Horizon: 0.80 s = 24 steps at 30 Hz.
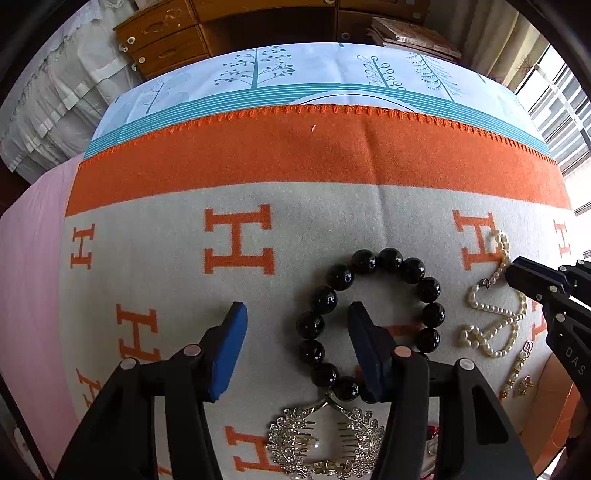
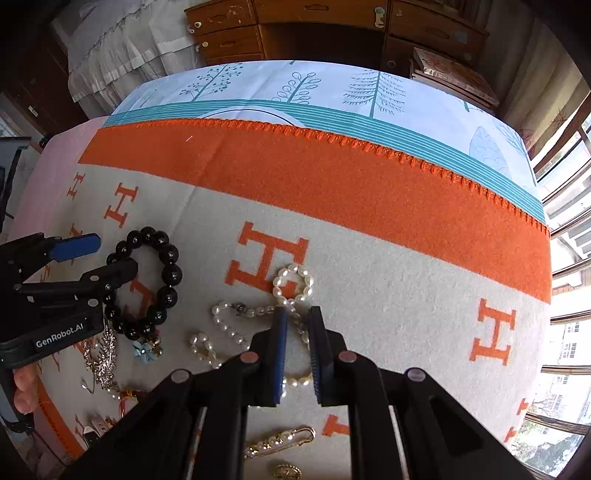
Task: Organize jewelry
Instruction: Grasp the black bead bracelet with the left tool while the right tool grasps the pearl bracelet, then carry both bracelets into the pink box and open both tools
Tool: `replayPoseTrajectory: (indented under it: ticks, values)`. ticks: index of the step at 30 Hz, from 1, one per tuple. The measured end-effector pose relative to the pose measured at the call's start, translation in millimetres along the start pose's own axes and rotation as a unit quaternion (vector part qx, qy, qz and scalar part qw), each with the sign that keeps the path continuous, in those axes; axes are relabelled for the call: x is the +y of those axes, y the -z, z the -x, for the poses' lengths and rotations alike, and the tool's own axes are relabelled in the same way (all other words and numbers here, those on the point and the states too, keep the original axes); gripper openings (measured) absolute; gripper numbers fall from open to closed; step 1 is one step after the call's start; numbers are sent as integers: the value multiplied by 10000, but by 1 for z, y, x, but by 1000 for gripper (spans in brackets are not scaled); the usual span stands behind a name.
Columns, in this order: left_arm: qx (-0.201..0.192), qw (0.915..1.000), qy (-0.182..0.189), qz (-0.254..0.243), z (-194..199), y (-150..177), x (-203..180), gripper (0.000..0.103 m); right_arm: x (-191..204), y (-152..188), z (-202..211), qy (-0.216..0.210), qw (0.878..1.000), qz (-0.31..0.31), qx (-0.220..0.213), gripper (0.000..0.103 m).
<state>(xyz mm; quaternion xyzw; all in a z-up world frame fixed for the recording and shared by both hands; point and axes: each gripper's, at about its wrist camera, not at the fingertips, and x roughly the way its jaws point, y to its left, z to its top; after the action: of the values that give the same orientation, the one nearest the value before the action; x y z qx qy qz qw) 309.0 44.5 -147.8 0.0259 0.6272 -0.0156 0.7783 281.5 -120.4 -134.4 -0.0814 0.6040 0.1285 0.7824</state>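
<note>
A black bead bracelet (image 1: pixel 369 317) lies on the grey-and-orange H blanket (image 1: pixel 258 155). My left gripper (image 1: pixel 297 314) is open, its right finger inside the bracelet's ring and its left finger outside; it also shows in the right wrist view (image 2: pixel 107 254) over the bracelet (image 2: pixel 162 280). A tangled pearl necklace (image 2: pixel 258 317) lies to the right. My right gripper (image 2: pixel 298 317) has its jaws narrowly apart around a strand of the pearls; whether they pinch it is unclear. It shows at the pearl necklace (image 1: pixel 495 314) in the left wrist view (image 1: pixel 517 275).
A rhinestone hair comb (image 1: pixel 325 439) lies just below the bracelet. A blue flower charm (image 2: pixel 144 349), a gold pearl pin (image 2: pixel 280 441) and other small pieces lie near the blanket's front edge. A tree-print sheet (image 2: pixel 332 88) and wooden drawers (image 2: pixel 229 33) are behind.
</note>
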Motion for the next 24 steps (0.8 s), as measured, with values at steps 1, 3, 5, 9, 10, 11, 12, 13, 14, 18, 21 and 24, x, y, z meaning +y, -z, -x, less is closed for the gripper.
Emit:
replayPoseTrajectory:
  ticks: [1,3,5,9,10,11,12,13,14,18,21,24]
  values:
    - [-11,9999,112,48,1,-1,1,26,0,1,0,20,10000,31,-14,5]
    - [-44,9999,-145,78,2,-1,-2,13,-1,4,2,-87,10000,25,-20,5]
    - [-162,9993,-340,64,3,0,-5,13,-1,9,9,-172,9998,-36,-118,5]
    - [-412,9985,-317,177,23,6,-7,12,2,20,41,-525,9971,-118,-545,5]
    - [-513,9981,-290,191,32,7,-8,12,3,24,53,-599,9958,-119,-681,5]
    - [-619,9976,-253,198,42,9,-10,12,4,28,65,-665,9943,-116,-820,5]
    - [-733,9969,-203,202,54,11,-11,12,5,32,78,-731,9926,-110,-961,5]
    - [-847,9961,-149,189,68,14,-10,12,6,36,92,-799,9906,-106,-1109,5]
    - [-963,9952,-98,162,80,17,-13,12,5,41,106,-871,9882,-105,-1257,5]
    - [-1428,9897,45,-79,135,32,-29,12,3,66,167,-1116,9746,-108,-1941,5]
    - [-1751,9840,181,-279,172,46,-49,12,-3,90,208,-1249,9627,-167,-2395,5]
    - [-2002,9777,416,-472,209,64,-74,12,-11,118,241,-1247,9529,-203,-2756,5]
